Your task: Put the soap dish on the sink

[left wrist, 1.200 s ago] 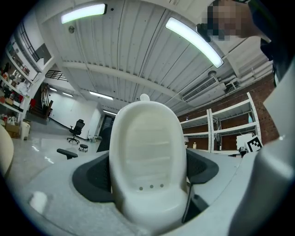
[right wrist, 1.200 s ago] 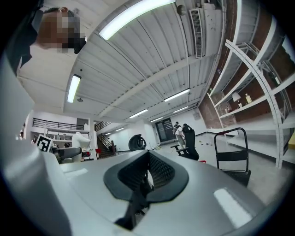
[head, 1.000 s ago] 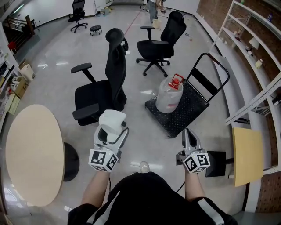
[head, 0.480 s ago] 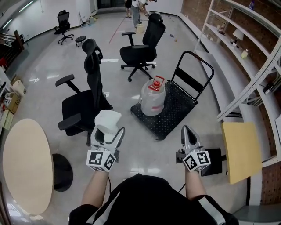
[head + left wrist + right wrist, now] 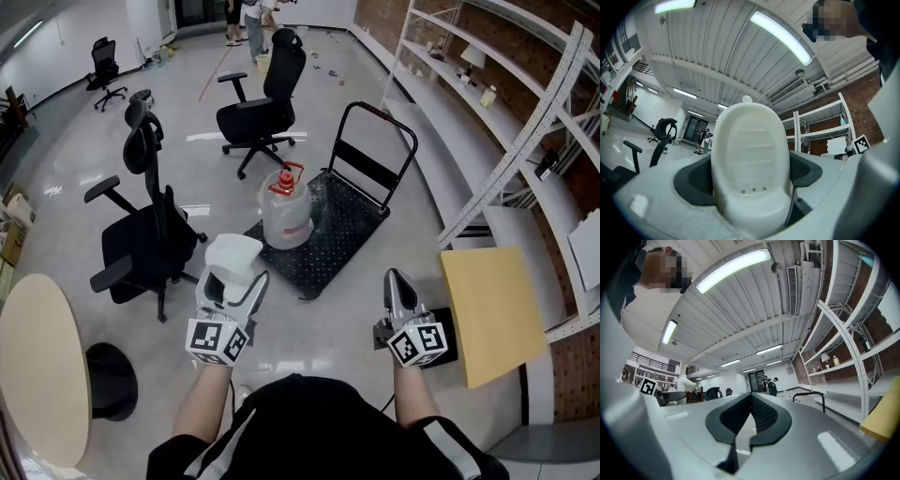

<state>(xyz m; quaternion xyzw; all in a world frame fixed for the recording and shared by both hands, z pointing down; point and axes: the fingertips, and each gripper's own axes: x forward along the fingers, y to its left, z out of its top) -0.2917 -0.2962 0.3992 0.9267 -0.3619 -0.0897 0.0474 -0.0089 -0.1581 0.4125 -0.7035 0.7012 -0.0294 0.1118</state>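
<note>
The left gripper (image 5: 234,287) clamps the white soap dish (image 5: 751,164) between its jaws, the dish sticking out past their tips. The right gripper (image 5: 397,278) is pressed closed with nothing in it. Ahead of both stands a cart (image 5: 361,230) carrying a jug (image 5: 285,214)

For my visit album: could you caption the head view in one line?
A person holds a white soap dish in the left claw; the right claw is shut and empty.
</note>
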